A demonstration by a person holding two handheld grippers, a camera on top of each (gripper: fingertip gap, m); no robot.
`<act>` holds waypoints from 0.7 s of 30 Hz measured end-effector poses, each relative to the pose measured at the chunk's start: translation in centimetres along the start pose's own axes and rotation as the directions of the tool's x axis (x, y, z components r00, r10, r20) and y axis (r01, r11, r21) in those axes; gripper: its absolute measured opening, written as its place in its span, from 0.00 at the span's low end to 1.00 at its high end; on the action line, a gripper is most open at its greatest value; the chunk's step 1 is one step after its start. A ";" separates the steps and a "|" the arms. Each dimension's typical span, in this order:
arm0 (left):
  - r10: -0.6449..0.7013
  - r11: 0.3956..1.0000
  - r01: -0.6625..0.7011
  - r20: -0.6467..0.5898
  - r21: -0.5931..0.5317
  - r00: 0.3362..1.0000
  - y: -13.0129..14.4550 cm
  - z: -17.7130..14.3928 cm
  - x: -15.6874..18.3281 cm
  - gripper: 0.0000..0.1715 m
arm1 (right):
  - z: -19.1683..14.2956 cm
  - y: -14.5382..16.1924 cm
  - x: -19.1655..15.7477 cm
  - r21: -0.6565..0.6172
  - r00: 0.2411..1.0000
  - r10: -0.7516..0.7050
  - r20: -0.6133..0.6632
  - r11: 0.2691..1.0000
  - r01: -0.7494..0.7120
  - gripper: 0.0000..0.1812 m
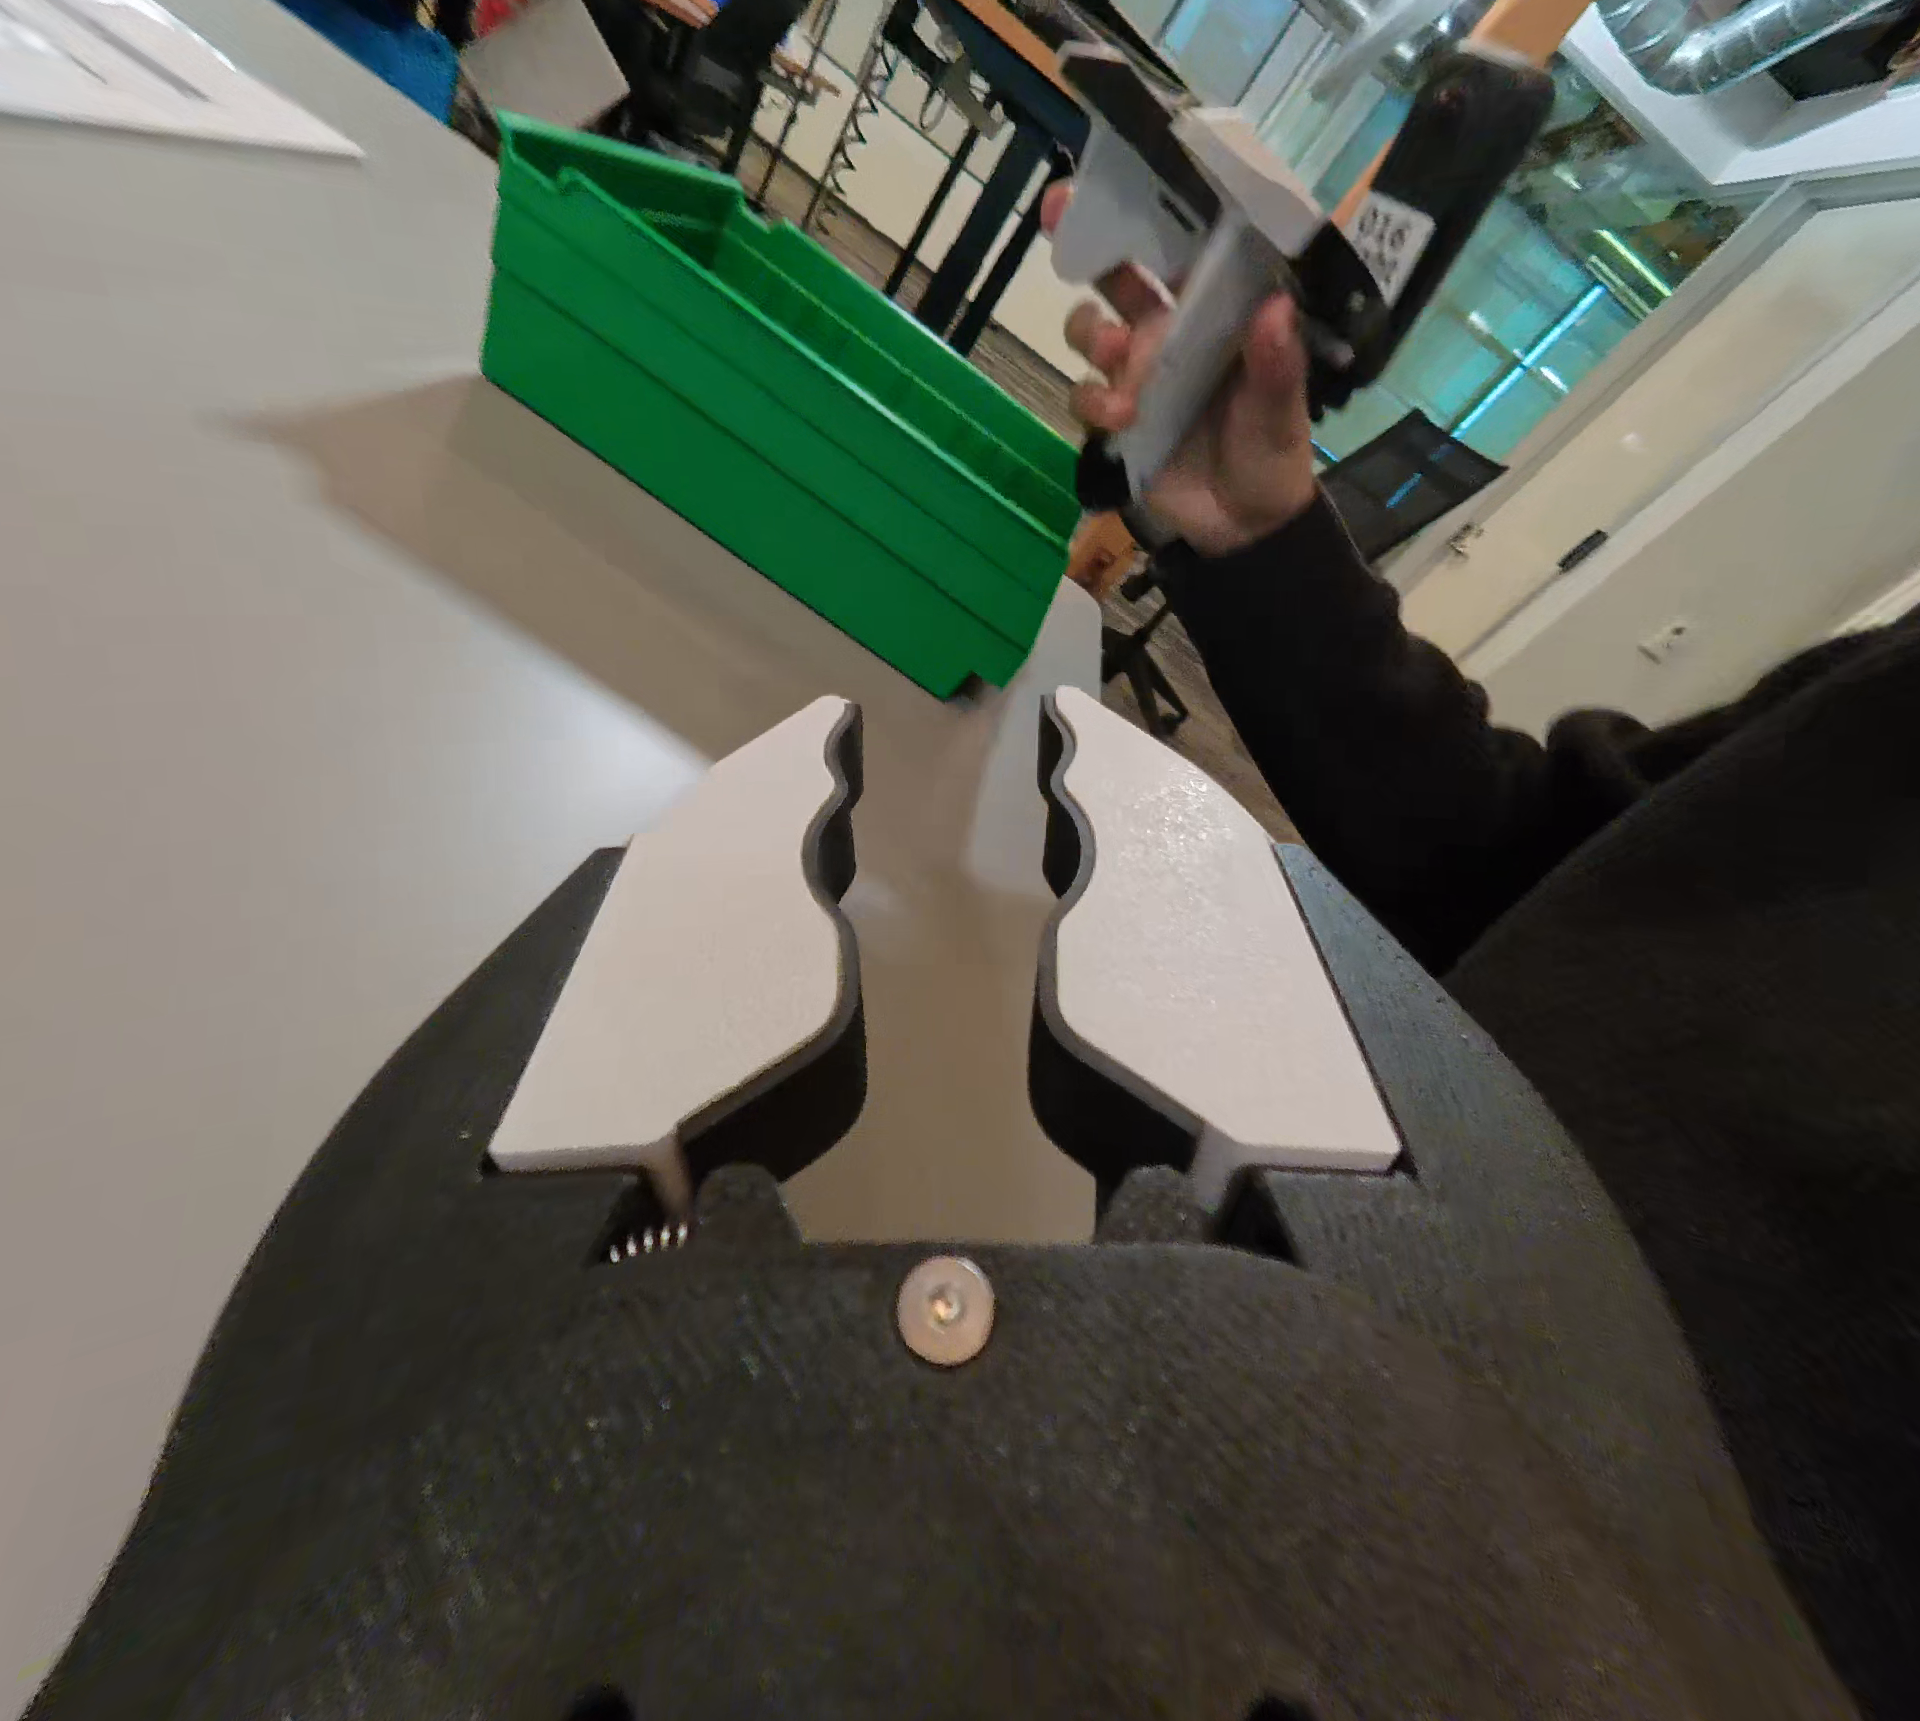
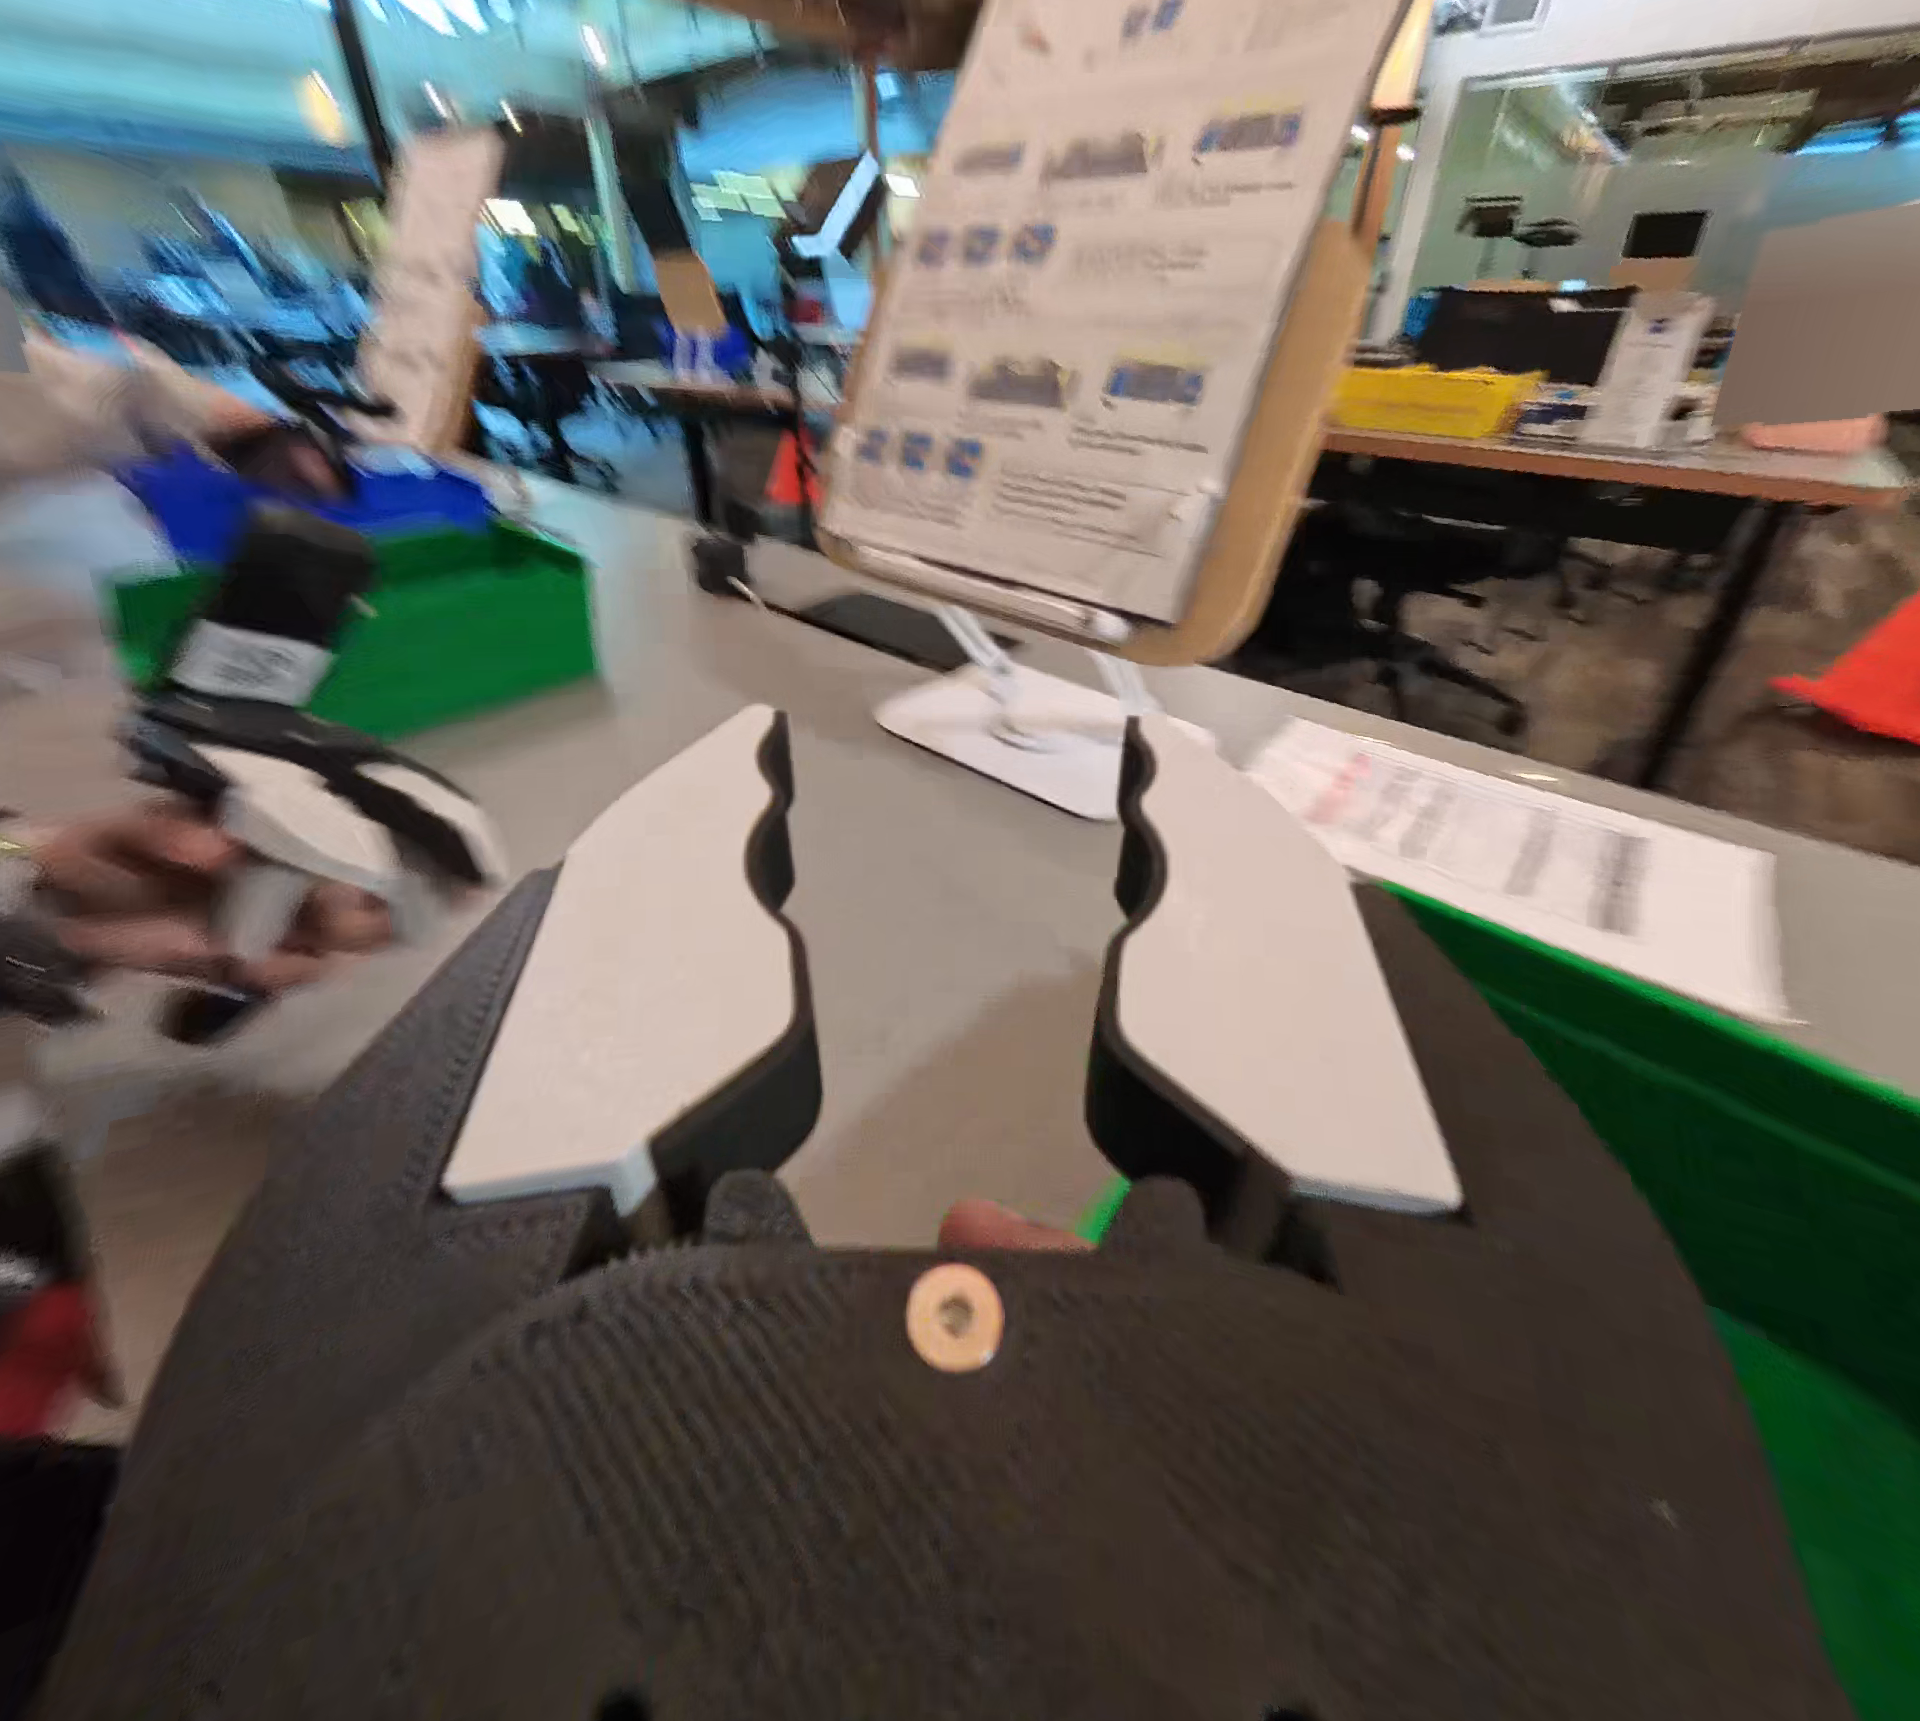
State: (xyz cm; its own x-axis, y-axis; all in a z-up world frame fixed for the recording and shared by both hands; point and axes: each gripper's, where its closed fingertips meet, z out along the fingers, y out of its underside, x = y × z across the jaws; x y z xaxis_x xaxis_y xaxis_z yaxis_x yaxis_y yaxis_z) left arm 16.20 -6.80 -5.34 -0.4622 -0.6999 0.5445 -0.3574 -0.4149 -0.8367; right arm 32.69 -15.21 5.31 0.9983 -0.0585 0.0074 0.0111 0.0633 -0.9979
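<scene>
My left gripper (image 1: 951, 715) is open and empty, held just above a grey table (image 1: 312, 736). It points toward a green plastic bin (image 1: 769, 424) standing near the table's far edge. A hand (image 1: 1226, 424) in a dark sleeve holds the other gripper up in the air to the right of that bin. My right gripper (image 2: 954, 726) is open and empty above the table (image 2: 935, 944). A green bin (image 2: 1662, 1152) lies just below and to its right. A second green bin (image 2: 468, 622) stands at the far left, behind the blurred left gripper held in a hand (image 2: 156, 861).
A document stand (image 2: 1122, 248) with a printed sheet stands on a white base (image 2: 997, 736) ahead of the right gripper. A printed paper (image 2: 1538, 861) lies on the table to the right, and another white sheet (image 1: 135, 50) at the far left. Desks, chairs and an orange cone (image 2: 1860, 674) are beyond.
</scene>
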 end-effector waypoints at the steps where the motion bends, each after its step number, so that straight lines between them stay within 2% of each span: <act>1: 0.027 1.000 -0.027 0.008 0.013 1.000 -0.9 -0.4 0.1 0.19 | 0.5 -0.3 -2.1 0.035 0.997 0.065 0.042 0.997 -0.067 0.35; 4: 0.149 0.987 -0.155 0.091 0.053 0.985 -3.9 -3.0 0.2 0.20 | 2.9 -0.4 -7.4 0.072 0.959 0.250 0.134 0.963 -0.261 0.37; 6: 0.252 0.965 -0.263 0.231 0.018 0.940 -6.3 -6.0 -0.8 0.21 | 5.1 1.1 -11.0 -0.008 0.905 0.380 0.191 0.923 -0.385 0.37; 7: 0.299 0.948 -0.318 0.353 -0.005 0.886 -8.0 -8.2 -1.9 0.21 | 6.2 2.3 -13.0 -0.085 0.870 0.446 0.210 0.895 -0.438 0.37; 9: 0.338 0.920 -0.385 0.630 -0.067 0.699 -11.8 -14.6 -4.7 0.21 | 7.8 5.2 -16.3 -0.207 0.798 0.573 0.190 0.817 -0.537 0.32; 10: 0.348 0.911 -0.397 0.730 -0.114 0.588 -13.2 -18.2 -5.6 0.21 | 8.3 6.6 -17.6 -0.216 0.755 0.634 0.166 0.771 -0.599 0.31; 13: 0.430 0.864 -0.408 0.855 -0.296 0.290 -15.6 -28.4 -6.7 0.23 | 9.0 9.0 -21.5 -0.166 0.578 0.790 0.204 0.610 -0.775 0.34; 14: 0.449 0.849 -0.390 0.875 -0.356 0.179 -15.7 -32.0 -7.3 0.20 | 9.1 9.2 -22.8 -0.216 0.518 0.821 0.239 0.565 -0.796 0.35; 15: 0.424 0.862 -0.332 0.904 -0.383 0.057 -15.4 -36.1 -8.2 0.18 | 9.2 9.3 -23.7 -0.268 0.494 0.826 0.272 0.558 -0.785 0.34; 16: 0.377 0.894 -0.241 0.925 -0.378 -0.051 -14.5 -40.3 -9.4 0.15 | 9.4 9.8 -23.9 -0.299 0.524 0.811 0.261 0.583 -0.755 0.32; 17: 0.338 0.925 -0.142 0.934 -0.353 -0.116 -12.8 -43.8 -10.4 0.07 | 9.7 10.9 -23.3 -0.315 0.593 0.781 0.198 0.623 -0.716 0.30; 18: 0.313 0.945 -0.056 0.941 -0.322 -0.132 -10.8 -46.2 -11.3 0.01 | 9.8 11.9 -22.6 -0.331 0.666 0.733 0.139 0.668 -0.666 0.30; 20: 0.274 0.962 0.037 0.954 -0.272 -0.119 -7.8 -48.8 -12.4 0.02 | 9.8 12.8 -21.8 -0.351 0.765 0.637 0.097 0.741 -0.572 0.30; 21: 0.269 0.963 0.054 0.959 -0.264 -0.095 -6.8 -49.1 -12.7 0.07 | 9.8 13.0 -21.6 -0.359 0.791 0.605 0.091 0.761 -0.541 0.30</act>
State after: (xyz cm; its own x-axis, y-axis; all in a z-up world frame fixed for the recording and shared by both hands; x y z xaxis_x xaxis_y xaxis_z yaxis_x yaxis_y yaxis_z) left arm -15.34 33.43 -3.67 0.7257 -0.6026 -0.3320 -0.5836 -0.2836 -0.7609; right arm 11.81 -3.34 -7.19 0.8013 0.0827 -0.5925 -0.5525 -0.2774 -0.7860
